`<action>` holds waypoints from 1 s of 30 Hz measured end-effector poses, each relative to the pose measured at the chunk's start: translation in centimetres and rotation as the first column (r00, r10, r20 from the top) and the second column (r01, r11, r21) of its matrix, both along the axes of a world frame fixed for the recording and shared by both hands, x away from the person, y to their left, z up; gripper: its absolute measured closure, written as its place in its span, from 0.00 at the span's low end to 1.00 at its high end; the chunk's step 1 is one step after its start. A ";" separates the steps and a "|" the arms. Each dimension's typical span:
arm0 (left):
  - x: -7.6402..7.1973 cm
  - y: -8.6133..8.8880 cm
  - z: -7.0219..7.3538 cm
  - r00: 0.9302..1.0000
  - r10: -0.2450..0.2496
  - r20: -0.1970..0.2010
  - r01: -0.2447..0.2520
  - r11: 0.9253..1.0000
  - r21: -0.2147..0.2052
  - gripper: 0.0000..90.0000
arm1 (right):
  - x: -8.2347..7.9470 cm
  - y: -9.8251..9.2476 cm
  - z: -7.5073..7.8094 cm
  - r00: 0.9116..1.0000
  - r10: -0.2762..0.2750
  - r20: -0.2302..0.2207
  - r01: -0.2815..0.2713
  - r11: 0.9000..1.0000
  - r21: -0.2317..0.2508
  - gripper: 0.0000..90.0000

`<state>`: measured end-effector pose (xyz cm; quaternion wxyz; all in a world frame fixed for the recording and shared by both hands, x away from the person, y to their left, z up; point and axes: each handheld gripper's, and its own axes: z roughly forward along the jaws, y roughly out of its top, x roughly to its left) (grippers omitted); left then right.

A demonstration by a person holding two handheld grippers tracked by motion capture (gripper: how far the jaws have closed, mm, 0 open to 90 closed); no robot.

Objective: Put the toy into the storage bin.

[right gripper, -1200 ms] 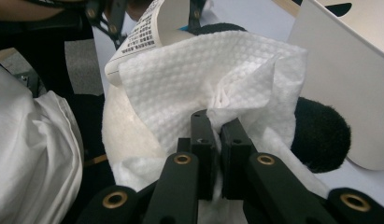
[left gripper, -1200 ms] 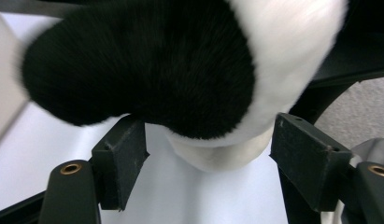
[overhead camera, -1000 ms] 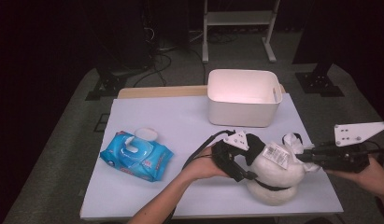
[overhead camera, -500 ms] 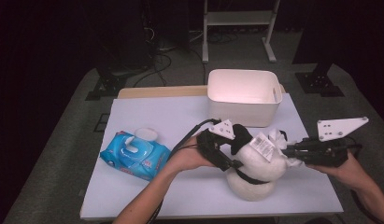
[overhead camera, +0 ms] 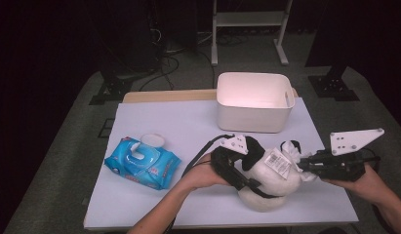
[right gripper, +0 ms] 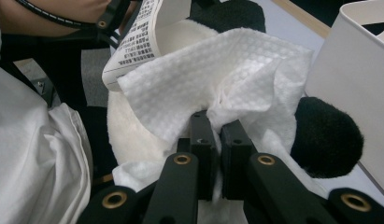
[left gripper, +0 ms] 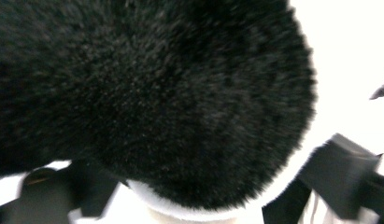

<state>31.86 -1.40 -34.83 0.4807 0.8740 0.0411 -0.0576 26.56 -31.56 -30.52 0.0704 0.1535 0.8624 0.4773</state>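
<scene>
Plush toy: a black-and-white panda plush sits on the near right part of the white table, between the person's two hands, in front of the white bin.
Paper tag: a printed tag lies on top of the plush; in the right gripper view it stands up at the top, just above the wipe.
Left gripper: the left gripper is pressed against the left side of the plush, held by the left hand. In the left gripper view a black furry part of the toy sits between the two jaws, which stand fairly wide around it. The picture is too blurred to tell whether the pads press on the fur.
Right gripper: the right gripper comes in from the right, held by the right hand, with its grey plate on top. Its jaws are pinched together on a white wipe.
Wipe: the embossed wipe is spread over the white body of the plush, bunched where the jaws hold it, with a black ear just beside it.
Bin: a white plastic bin stands at the far side of the table, just behind the plush.
Wipes pack: a blue pack of wet wipes lies at the left of the table, well apart from the plush, its lid flipped open.
</scene>
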 end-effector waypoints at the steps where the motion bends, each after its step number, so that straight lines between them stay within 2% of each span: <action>1: 0.1 0.1 0.1 1.000 -0.009 0.004 0.009 1.000 0.001 0.29 | 0.0 -0.1 -0.1 1.000 0.001 -0.001 -0.001 1.000 0.010 0.94; 5: 0.2 0.5 0.9 0.999 -0.043 0.031 0.042 0.999 0.018 0.39 | -0.2 0.0 0.4 1.000 0.008 0.024 -0.008 1.000 0.006 0.94; 8: 0.4 1.0 1.3 0.997 -0.056 0.058 0.055 0.998 0.028 0.43 | -0.3 0.5 1.2 0.997 0.003 0.077 0.001 0.998 -0.059 0.94; 14: 0.2 1.8 2.2 0.988 -0.084 0.127 0.077 0.995 0.059 0.45 | 0.5 0.5 2.0 0.997 0.000 0.071 0.006 0.996 -0.091 0.94; 18: 0.1 2.2 2.0 0.985 -0.103 0.139 0.096 0.994 0.057 0.45 | 1.7 0.1 2.1 0.998 -0.032 0.057 0.036 0.996 -0.085 0.94; 22: 0.1 2.4 1.8 0.986 -0.097 0.135 0.091 0.995 0.049 0.45 | 3.0 -0.1 1.8 0.998 -0.054 0.026 0.056 0.996 -0.076 0.94; 25: 0.2 2.3 1.8 0.989 -0.084 0.125 0.078 0.996 0.051 0.45 | 2.8 0.3 1.8 0.998 -0.051 0.030 0.053 0.996 -0.077 0.94; 30: 0.1 2.2 1.7 0.987 -0.090 0.132 0.084 0.995 0.055 0.45 | 2.0 0.9 2.0 0.998 -0.032 0.048 0.037 0.995 -0.092 0.94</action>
